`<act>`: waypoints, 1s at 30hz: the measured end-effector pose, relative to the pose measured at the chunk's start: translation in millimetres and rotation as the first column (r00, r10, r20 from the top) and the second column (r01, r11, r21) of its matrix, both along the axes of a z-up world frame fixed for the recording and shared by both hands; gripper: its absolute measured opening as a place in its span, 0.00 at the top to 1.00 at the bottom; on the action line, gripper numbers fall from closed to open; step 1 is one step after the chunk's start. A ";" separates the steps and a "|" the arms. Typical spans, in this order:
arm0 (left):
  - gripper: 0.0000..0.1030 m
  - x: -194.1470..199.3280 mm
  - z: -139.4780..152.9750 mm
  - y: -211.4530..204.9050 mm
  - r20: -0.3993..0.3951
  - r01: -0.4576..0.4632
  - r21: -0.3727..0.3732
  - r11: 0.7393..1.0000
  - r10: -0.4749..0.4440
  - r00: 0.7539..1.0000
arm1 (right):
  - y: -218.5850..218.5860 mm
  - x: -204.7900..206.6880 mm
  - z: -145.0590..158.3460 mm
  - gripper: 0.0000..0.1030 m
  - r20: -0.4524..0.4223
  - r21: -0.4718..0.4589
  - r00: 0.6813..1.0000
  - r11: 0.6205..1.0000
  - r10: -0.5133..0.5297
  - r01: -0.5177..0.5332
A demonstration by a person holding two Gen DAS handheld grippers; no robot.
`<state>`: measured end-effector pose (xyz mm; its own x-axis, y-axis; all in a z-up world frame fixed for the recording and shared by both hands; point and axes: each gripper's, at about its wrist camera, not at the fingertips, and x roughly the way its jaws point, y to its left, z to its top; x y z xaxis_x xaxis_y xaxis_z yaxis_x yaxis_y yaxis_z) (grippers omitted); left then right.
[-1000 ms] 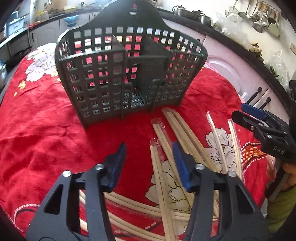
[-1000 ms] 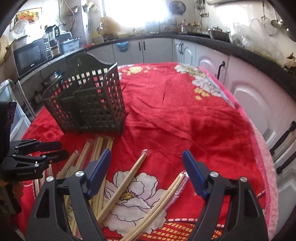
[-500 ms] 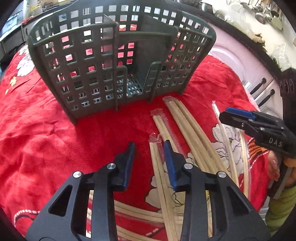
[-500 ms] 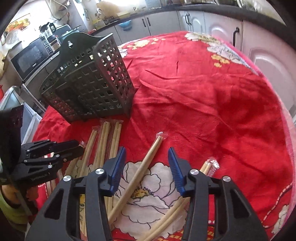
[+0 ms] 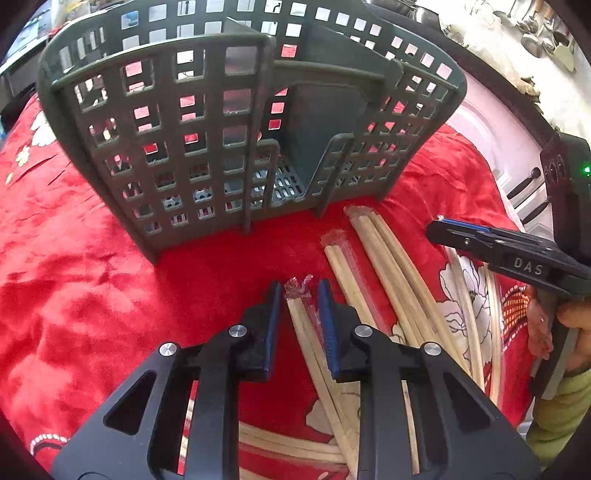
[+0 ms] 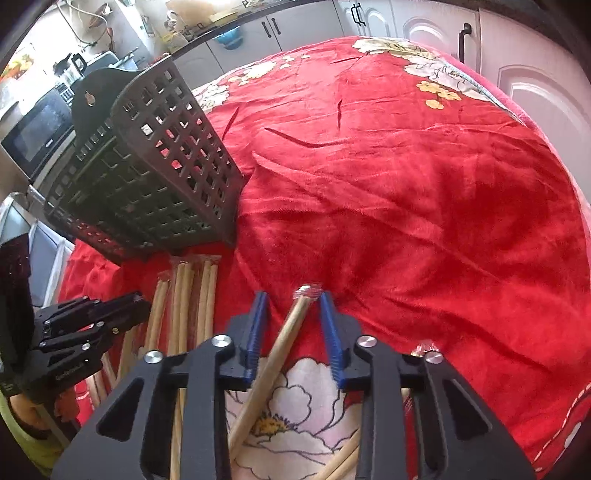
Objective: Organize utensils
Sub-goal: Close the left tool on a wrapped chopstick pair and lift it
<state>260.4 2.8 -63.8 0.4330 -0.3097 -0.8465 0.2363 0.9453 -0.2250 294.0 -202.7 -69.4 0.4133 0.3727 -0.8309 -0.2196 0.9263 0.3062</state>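
A dark grey lattice utensil basket (image 5: 207,122) stands on the red flowered cloth; it also shows in the right wrist view (image 6: 147,173). Several plastic-wrapped wooden chopstick pairs lie in front of it. My left gripper (image 5: 299,291) is open, low over the cloth, its jaws on either side of the wrapped end of one chopstick pair (image 5: 306,332). My right gripper (image 6: 291,299) is open, its jaws on either side of another wrapped chopstick pair (image 6: 284,332) that lies slanted. Neither pair looks clamped. Each gripper shows in the other's view, the right (image 5: 476,236) and the left (image 6: 122,306).
More chopstick pairs lie between the grippers (image 5: 388,258) and near the basket's foot (image 6: 192,291). White kitchen cabinets (image 6: 436,22) and a counter stand beyond the table. A microwave (image 6: 37,133) sits at the left. The red cloth (image 6: 406,184) stretches away to the right.
Both grippers have moved forward and down to the cloth and narrowed their jaws around a chopstick pair each. The basket looms closer in the left wrist view.
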 end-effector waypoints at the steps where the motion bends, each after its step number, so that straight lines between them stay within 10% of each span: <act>1: 0.84 0.8 0.5 0.5 0.003 -0.001 0.000 1.000 0.001 1.000 | 0.2 1.1 -0.1 0.78 -0.001 -0.001 1.000 1.000 0.000 0.000; 18: 0.96 -13.5 15.9 15.1 0.052 -0.003 -0.031 1.000 0.005 0.999 | 1.4 -41.2 37.6 0.92 0.116 0.154 0.992 0.986 0.053 -0.071; 30: 0.97 -52.1 106.1 43.7 0.283 -0.022 -0.102 0.995 0.051 0.958 | 20.6 -76.3 110.7 0.92 0.346 0.156 0.929 0.969 0.131 -0.194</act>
<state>208.3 46.5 42.3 0.6646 -0.3634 -0.6529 0.2697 0.9315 -0.2441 217.7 -182.1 41.2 0.5731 0.5909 -0.5678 -0.4802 0.8036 0.3516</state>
